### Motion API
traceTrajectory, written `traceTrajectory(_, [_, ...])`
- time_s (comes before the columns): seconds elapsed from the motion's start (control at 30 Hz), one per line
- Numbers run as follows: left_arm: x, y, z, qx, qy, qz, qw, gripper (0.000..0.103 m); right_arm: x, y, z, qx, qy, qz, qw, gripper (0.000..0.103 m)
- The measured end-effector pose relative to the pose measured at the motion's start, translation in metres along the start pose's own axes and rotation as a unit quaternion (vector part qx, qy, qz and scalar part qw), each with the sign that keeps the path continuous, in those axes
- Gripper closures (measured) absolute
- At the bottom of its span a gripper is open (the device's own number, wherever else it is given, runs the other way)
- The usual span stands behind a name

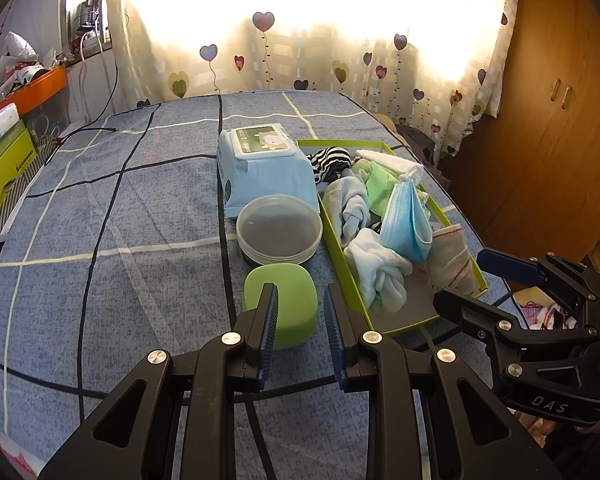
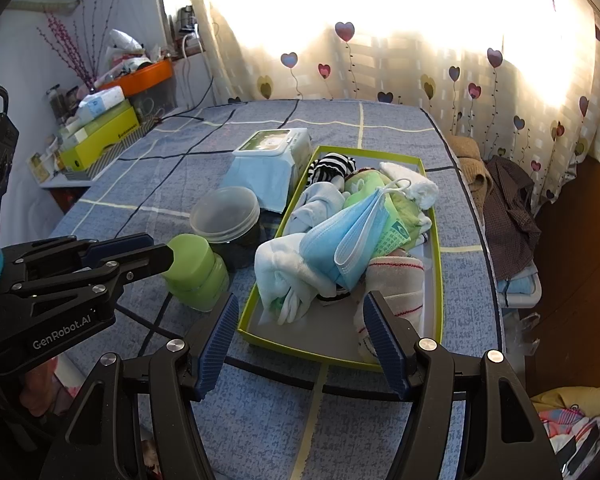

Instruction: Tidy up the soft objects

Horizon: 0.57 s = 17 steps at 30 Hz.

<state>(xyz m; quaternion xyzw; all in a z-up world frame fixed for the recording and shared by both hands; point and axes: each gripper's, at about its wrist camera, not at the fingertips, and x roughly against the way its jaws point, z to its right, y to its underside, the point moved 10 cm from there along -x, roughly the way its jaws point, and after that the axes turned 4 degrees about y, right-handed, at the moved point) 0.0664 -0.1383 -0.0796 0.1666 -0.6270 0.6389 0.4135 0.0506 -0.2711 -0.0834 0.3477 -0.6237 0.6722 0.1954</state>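
Right-wrist view only: brown clothes (image 2: 508, 204) heaped off bed edge | left gripper (image 1: 298, 300) and right gripper (image 2: 300, 320) both parted, gripping nothing | soft items piled in green tray (image 2: 438, 264), blue mask (image 2: 340, 240) on top | beside tray: green container (image 1: 280, 304), lidded tub (image 1: 279, 230), wipes pack (image 1: 264, 176)

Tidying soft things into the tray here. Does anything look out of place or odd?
The mask sits tilted on top of the heaped cloths in the tray, not flat. Nothing looks spilled or damaged.
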Motion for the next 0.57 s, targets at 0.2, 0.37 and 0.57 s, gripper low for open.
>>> traceTrajectory(0.2, [0.0006,0.0002,0.0004,-0.001,0.0,-0.001,1.0,0.078,0.0003,-0.0002,0.0,0.0,0.0,0.0,1.0,0.038])
traceTrajectory(0.37, [0.0023,-0.0007,0.0015,-0.002,0.004,0.002,1.0,0.078,0.0007,0.0004,-0.0004,0.0,0.0,0.0,1.0,0.038])
traceTrajectory(0.57, [0.0062,-0.002,0.0031,-0.003,0.009,0.008,0.9999,0.078,0.0009,-0.001,0.0005,0.0,0.0,0.0,1.0,0.037])
